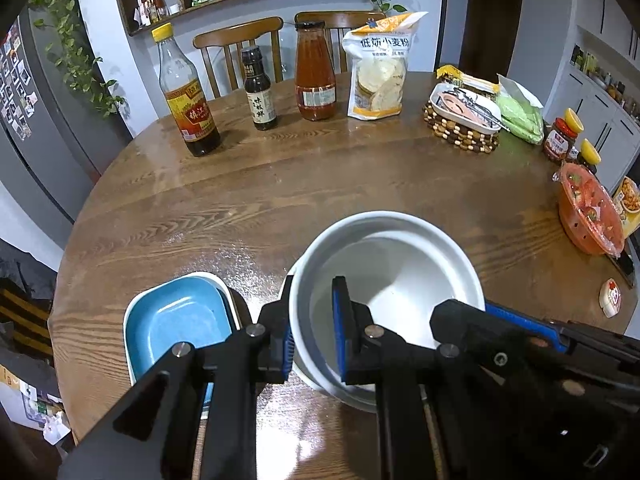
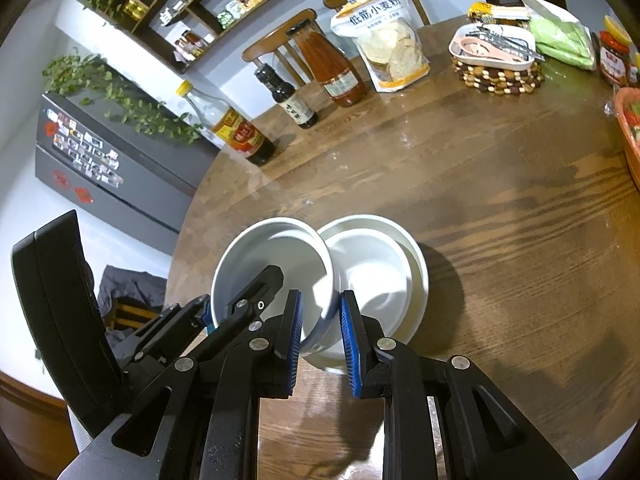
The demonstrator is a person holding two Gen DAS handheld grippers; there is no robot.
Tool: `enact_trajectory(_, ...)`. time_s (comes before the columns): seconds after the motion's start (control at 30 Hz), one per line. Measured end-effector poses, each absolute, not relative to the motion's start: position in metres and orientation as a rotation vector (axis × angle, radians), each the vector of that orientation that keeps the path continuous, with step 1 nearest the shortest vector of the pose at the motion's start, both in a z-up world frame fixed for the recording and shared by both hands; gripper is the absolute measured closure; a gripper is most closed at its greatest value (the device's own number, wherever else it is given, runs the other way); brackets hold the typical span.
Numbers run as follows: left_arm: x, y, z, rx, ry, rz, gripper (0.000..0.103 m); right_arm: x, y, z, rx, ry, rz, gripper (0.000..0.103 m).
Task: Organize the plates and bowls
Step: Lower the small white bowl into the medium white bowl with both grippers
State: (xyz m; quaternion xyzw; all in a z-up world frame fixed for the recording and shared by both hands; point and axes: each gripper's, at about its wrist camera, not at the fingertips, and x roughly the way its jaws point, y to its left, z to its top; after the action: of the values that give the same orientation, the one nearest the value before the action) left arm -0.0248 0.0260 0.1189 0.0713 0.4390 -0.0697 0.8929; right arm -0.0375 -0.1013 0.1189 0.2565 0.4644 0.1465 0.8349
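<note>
1. In the left wrist view the left gripper [image 1: 314, 330] had its fingers nearly closed on the near left rim of a white bowl [image 1: 400, 264], low in the centre of the frame, one pad outside the wall and one inside; the bowl appeared tilted, sitting partly over another white dish.
2. In the right wrist view the right gripper [image 2: 320, 336] stood with its fingers narrowly parted across the near edge of the same bowl [image 2: 276, 264], which leaned against a second white bowl [image 2: 376, 276] just to its right; whether those pads pressed the rim I could not tell.
3. A blue dish [image 1: 180, 320] lay nested in a white one at the lower left of the left wrist view, which looked like a finished stack.
4. By my judgement the work was about midway; the white bowls were not yet seated squarely together on the wooden surface [image 1: 360, 176].
</note>
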Motion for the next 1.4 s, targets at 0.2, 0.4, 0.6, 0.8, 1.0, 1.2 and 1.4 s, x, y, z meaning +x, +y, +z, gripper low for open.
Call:
enact_trajectory(0.2,-0.026,0.021,0.114,0.151,0.923,-0.149,0.089,-0.039,-0.106,0.114,0.545,0.997,0.305,0.08)
enact_trajectory(0.4,-0.024,0.019,0.108,0.154,0.938,-0.148,0.089,-0.037,-0.106,0.108,0.547,1.015,0.306,0.08)
enact_trajectory(0.6,-0.021,0.019,0.101,0.151,0.957,-0.141,0.089,-0.032,-0.106,0.102,0.55,1.032,0.311,0.08)
enact_trajectory(0.8,-0.019,0.02,0.098,0.146,0.964,-0.135,0.09,-0.031,-0.105,0.099,0.545,1.041,0.312,0.08)
enact_trajectory(1.0,-0.018,0.018,0.097,0.143,0.969,-0.138,0.089,-0.028,-0.105,0.098,0.543,1.05,0.308,0.08)
enact_trajectory(1.2,-0.014,0.017,0.093,0.146,0.981,-0.141,0.089,-0.024,-0.107,0.095,0.548,1.061,0.303,0.08)
enact_trajectory(1.4,-0.01,0.016,0.09,0.146,0.99,-0.143,0.089,-0.019,-0.107,0.092,0.553,1.071,0.299,0.08)
